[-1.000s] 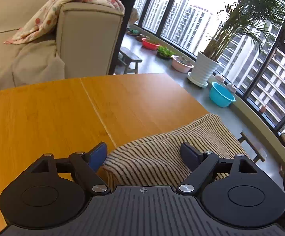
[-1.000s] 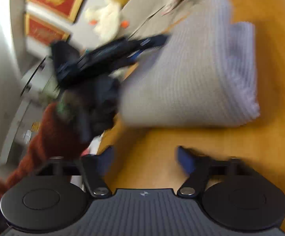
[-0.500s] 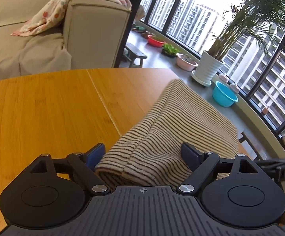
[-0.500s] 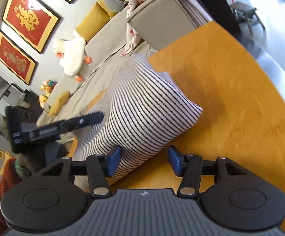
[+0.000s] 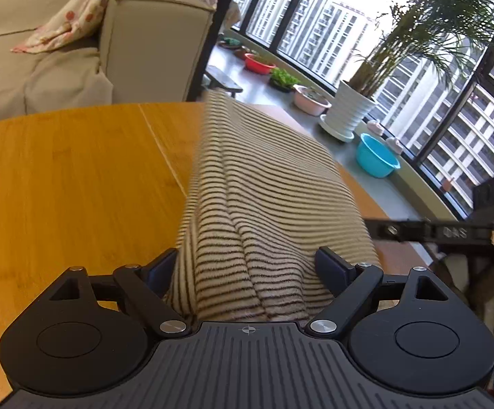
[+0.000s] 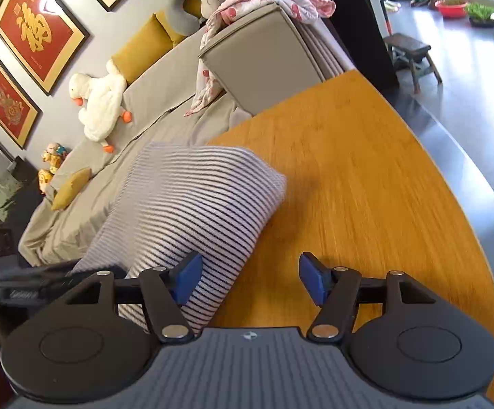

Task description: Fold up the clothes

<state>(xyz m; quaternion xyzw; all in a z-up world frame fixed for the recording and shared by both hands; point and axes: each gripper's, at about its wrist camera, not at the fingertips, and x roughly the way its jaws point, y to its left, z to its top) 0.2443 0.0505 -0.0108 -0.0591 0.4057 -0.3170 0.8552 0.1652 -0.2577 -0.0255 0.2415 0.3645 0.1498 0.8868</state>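
Observation:
A folded cream garment with thin dark stripes (image 5: 267,197) fills the gap between my left gripper's (image 5: 247,267) wide-apart fingers, so that gripper is open. The garment's far end rises above the wooden table (image 5: 76,177). In the right wrist view the same striped garment (image 6: 192,204) bulges up over the table (image 6: 366,177) and casts a shadow on it. My right gripper (image 6: 250,277) is open; its left fingertip (image 6: 187,276) touches the garment's near edge, its right one is over bare wood. Each gripper shows in the other's view: right gripper (image 5: 434,231), left gripper (image 6: 11,286).
A beige sofa (image 5: 59,68) with a floral blanket (image 5: 110,0) stands just past the table's far edge. Beyond the right edge are a grey sill with a potted palm (image 5: 349,116), a blue basin (image 5: 376,160) and a small stool (image 6: 410,51). Bare wood lies left of the garment.
The striped garment has lifted and now reaches farther across the table in the left wrist view. The right gripper steadied and came in against the garment's edge.

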